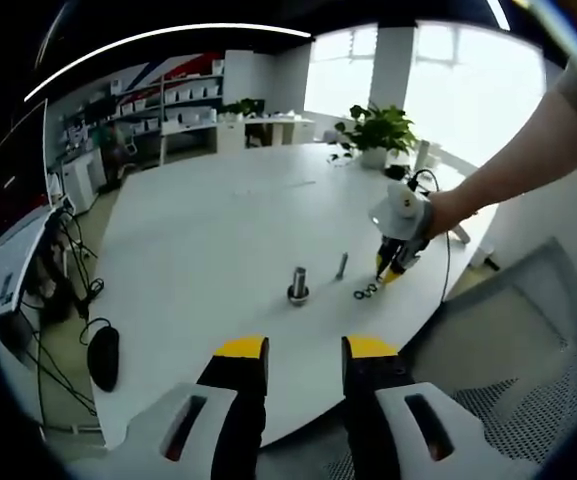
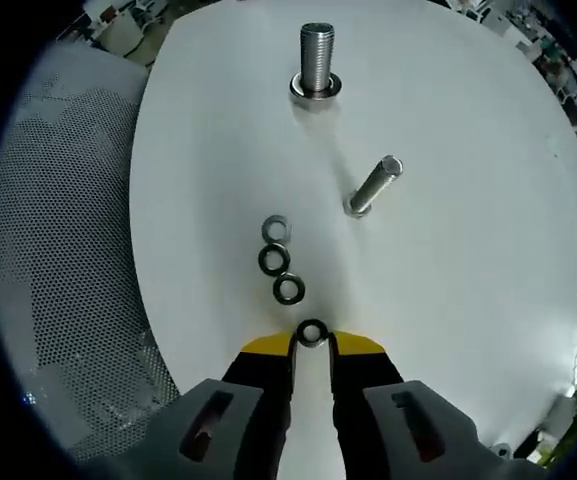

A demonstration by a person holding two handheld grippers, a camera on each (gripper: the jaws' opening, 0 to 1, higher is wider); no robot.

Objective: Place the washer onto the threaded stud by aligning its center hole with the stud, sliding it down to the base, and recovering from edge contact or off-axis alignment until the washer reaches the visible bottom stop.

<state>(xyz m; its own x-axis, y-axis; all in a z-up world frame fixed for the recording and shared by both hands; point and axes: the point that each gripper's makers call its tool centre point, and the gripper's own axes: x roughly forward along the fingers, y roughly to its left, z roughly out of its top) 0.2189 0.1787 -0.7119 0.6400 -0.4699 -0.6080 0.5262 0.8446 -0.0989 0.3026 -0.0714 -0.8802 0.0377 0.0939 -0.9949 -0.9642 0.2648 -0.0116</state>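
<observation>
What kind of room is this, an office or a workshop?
Probably an office or lab space: a large white round table, a mesh office chair, shelving along the far wall, and a potted plant by bright windows.

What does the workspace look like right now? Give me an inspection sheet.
Surface: white round table, mostly bare.
Job's things: stud upright with a collar at its base; four washers, three loose in a row, the fourth between the right gripper's tips.
Clutter: a second bolt standing tilted beside the washers.
Grippers: right gripper low over the table at the fourth washer, grip not confirmed; left gripper open, held back off the table edge.
Cables: wires and a black mouse on the floor.
Surroundings: mesh chair, potted plant, shelves, bright windows.
</observation>
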